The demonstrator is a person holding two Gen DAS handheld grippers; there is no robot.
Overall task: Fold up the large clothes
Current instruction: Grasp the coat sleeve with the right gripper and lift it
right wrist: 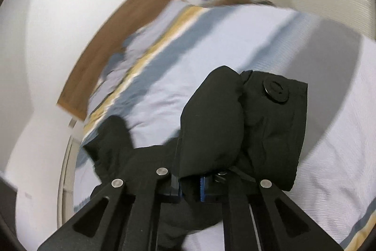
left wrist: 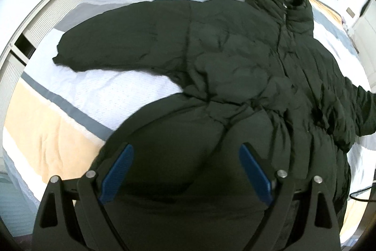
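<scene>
A large dark green puffer jacket (left wrist: 235, 58) lies front up on the bed, collar at the far end, one sleeve (left wrist: 105, 44) stretched out to the left. My left gripper (left wrist: 185, 171) is open, its blue pads (left wrist: 117, 175) wide apart just above the jacket's lower hem. My right gripper (right wrist: 191, 187) is shut on a bunched part of the jacket (right wrist: 235, 121), a cuff or flap with a black snap button (right wrist: 276, 91), and holds it lifted above the bed. The right view is blurred.
The bed has a striped white, grey and tan cover (left wrist: 70, 109). A wooden headboard (right wrist: 112, 44) is at the far end. White louvred cabinet doors (left wrist: 54, 8) run along the left side. A black cable (left wrist: 362, 194) lies at the right edge.
</scene>
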